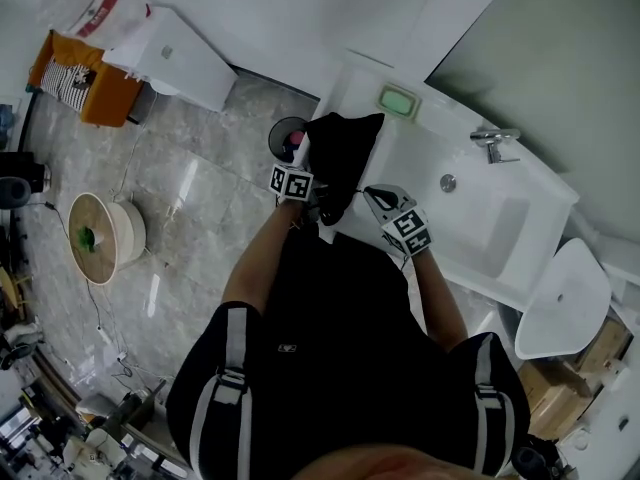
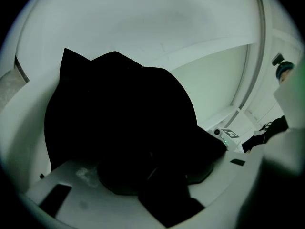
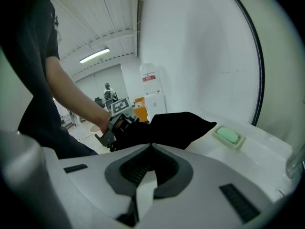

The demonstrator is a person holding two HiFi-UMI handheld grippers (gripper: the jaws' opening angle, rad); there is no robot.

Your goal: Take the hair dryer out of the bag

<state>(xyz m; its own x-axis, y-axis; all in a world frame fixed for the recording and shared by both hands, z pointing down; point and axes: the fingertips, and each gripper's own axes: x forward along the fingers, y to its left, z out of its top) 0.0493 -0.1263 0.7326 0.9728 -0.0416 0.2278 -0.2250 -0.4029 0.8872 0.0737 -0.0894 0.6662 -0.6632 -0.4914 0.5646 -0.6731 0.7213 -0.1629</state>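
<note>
A black bag (image 1: 345, 148) lies on the white counter (image 1: 425, 163), its far corner pointing at the wall. My left gripper (image 1: 318, 202) is at the bag's near left end, and in the left gripper view black fabric (image 2: 119, 118) covers the jaws and runs down between them (image 2: 164, 197). The right gripper view shows that gripper (image 3: 112, 128) buried in the bag's (image 3: 176, 125) end. My right gripper (image 1: 372, 196) (image 3: 143, 194) is shut, empty, just right of the bag's near edge. No hair dryer shows; the bag hides whatever is inside.
A green soap dish (image 1: 398, 99) (image 3: 228, 135) sits behind the bag by the wall. The sink basin (image 1: 490, 223) and its faucet (image 1: 495, 140) lie to the right. On the floor to the left stands a dark bin (image 1: 288, 136), close to the counter's end.
</note>
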